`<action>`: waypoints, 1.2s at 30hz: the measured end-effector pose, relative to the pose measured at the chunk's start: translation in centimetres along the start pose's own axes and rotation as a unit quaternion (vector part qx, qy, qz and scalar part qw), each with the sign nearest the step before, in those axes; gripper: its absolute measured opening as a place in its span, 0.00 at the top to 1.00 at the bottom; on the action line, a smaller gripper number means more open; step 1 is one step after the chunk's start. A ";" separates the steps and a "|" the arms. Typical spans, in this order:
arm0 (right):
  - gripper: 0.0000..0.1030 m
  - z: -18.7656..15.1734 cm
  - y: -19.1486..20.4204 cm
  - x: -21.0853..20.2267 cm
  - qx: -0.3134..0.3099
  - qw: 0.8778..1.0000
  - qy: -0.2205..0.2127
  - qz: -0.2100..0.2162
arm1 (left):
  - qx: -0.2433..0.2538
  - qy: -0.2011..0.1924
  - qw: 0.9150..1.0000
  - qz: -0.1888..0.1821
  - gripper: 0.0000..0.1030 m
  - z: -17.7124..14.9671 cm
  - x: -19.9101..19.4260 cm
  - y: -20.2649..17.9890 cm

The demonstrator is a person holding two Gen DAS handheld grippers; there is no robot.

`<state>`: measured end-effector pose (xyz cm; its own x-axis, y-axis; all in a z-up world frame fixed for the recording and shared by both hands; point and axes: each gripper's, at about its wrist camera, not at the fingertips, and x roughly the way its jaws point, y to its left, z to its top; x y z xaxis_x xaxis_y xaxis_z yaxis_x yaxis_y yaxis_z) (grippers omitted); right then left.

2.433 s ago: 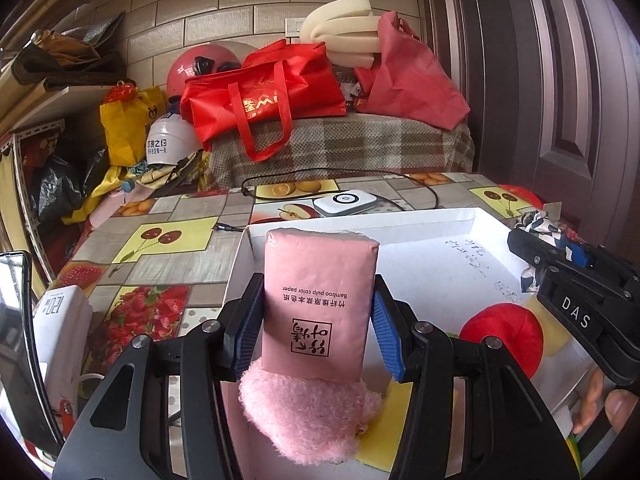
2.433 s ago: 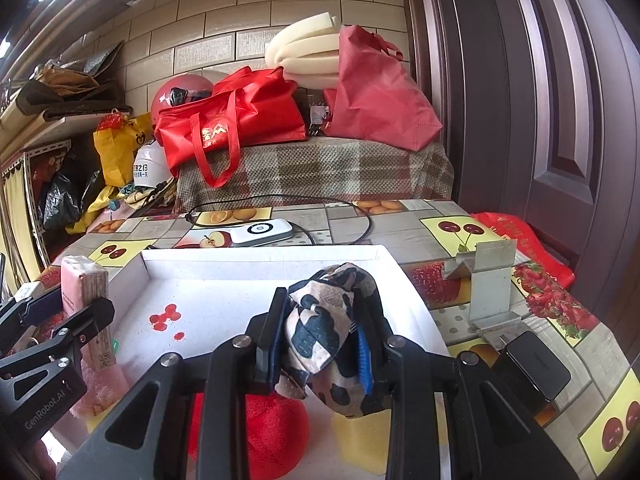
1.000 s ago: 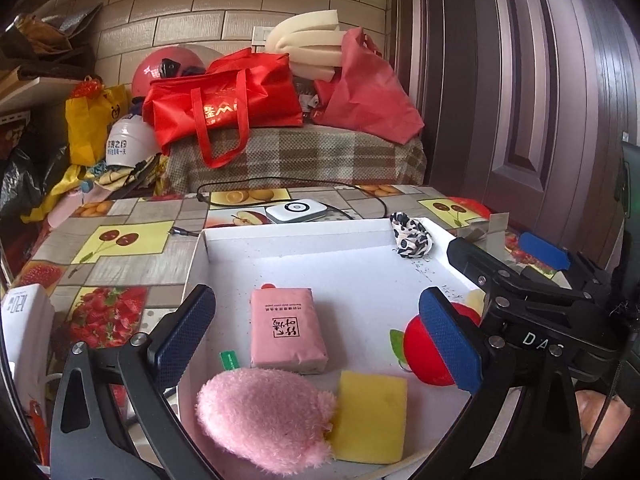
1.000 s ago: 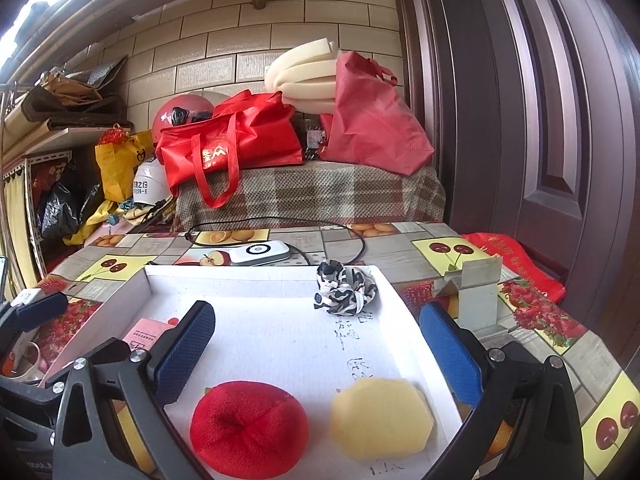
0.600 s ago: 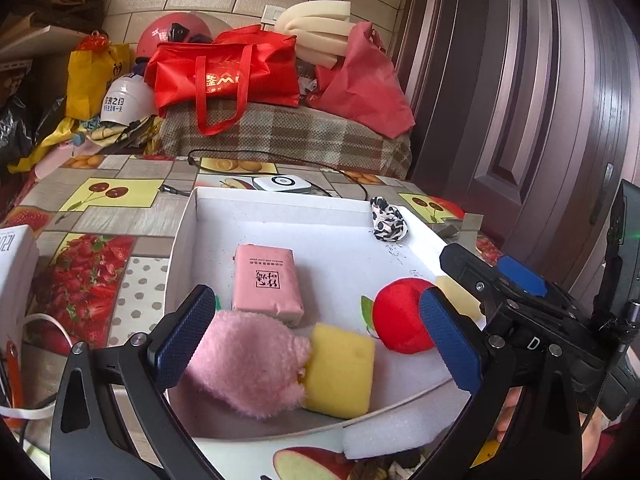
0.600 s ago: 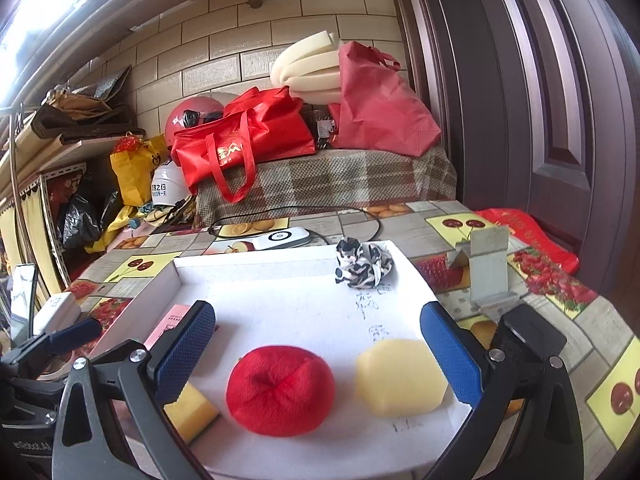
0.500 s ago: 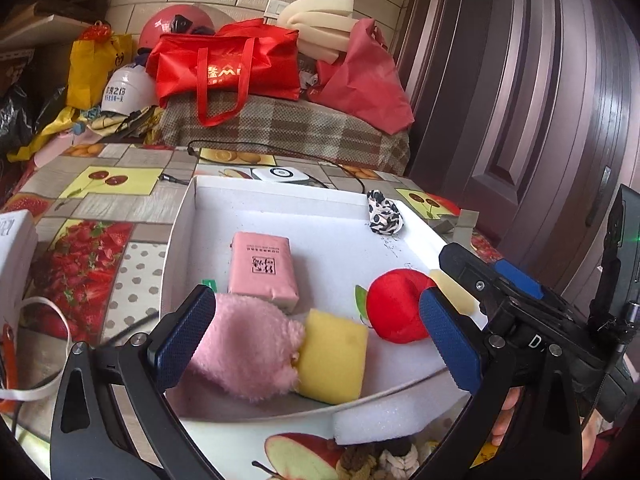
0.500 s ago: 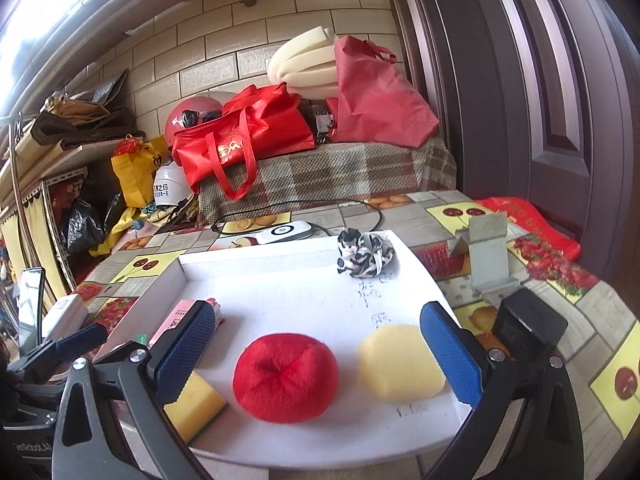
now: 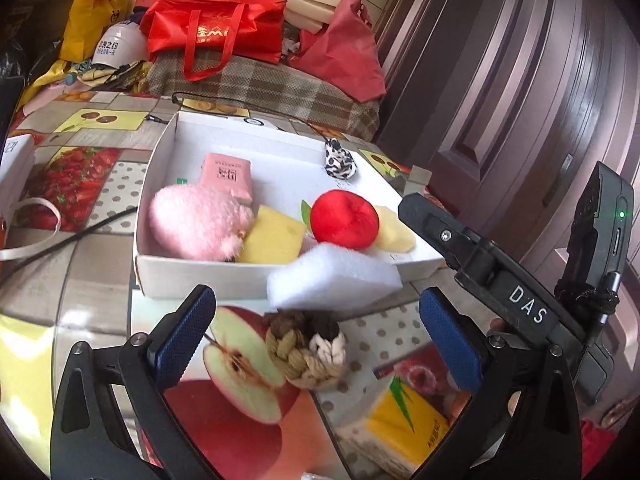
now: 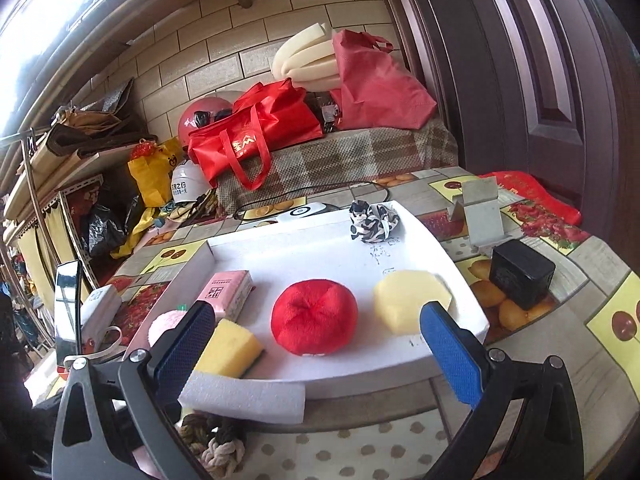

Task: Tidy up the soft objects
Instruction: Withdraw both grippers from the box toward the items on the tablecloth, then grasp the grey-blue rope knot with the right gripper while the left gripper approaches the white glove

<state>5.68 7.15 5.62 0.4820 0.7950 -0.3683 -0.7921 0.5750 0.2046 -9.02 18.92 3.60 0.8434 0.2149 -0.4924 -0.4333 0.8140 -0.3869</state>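
Fruit-print tablecloth (image 10: 592,312) below brick wall (image 10: 224,56)

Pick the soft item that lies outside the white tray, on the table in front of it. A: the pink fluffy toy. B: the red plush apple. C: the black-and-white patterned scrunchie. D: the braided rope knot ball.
D: the brown-and-white braided rope knot ball sits on the fruit-print tablecloth, in front of the white tray, between the open jaws of the left gripper.
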 end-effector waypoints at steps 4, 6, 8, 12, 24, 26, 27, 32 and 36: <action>0.00 -0.7 0.3 -2.0 -0.002 1.000 -0.016 0.015 | 0.015 -0.016 1.000 0.011 0.00 -0.9 -1.9 -0.6; 0.00 -0.7 0.2 -3.2 -0.007 0.999 -0.042 0.011 | 0.028 -0.026 0.999 0.021 0.00 -1.3 -2.9 -0.7; 0.00 -0.6 -0.3 -3.9 -0.020 0.999 -0.050 -0.003 | 0.046 -0.026 0.998 0.028 0.00 -1.8 -3.8 -0.9; 0.00 -0.5 -3.0 -4.9 -0.005 0.999 -0.038 -0.019 | 0.098 -0.026 0.994 0.040 0.00 -3.0 -5.6 -1.7; 0.00 -0.9 -11.6 -11.4 0.126 0.984 -0.115 -0.056 | 0.120 -0.055 0.990 0.056 0.00 -4.0 -8.5 -0.8; 0.00 -0.6 -12.3 -12.6 0.159 0.973 -0.162 -0.038 | 0.120 -0.059 0.989 0.055 0.00 -4.1 -8.6 -1.0; 0.00 -0.2 -12.4 -13.3 0.172 0.967 -0.184 -0.031 | 0.119 -0.057 0.990 0.055 0.00 -4.1 -8.7 -1.0; 0.00 3.1 -11.4 -16.4 0.174 0.950 -0.260 -0.013 | 0.108 -0.061 0.991 0.050 0.00 -4.0 -9.3 -0.7; 0.00 4.4 -11.3 -20.1 0.154 0.947 -0.281 0.005 | 0.101 -0.060 0.992 0.038 0.00 -3.8 -9.4 -0.5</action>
<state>6.55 -14.46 14.70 0.6662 0.7287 0.1589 -0.6935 0.5268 0.4915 -17.89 14.41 5.43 0.8473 0.3333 -0.4135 -0.4357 0.8815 -0.1820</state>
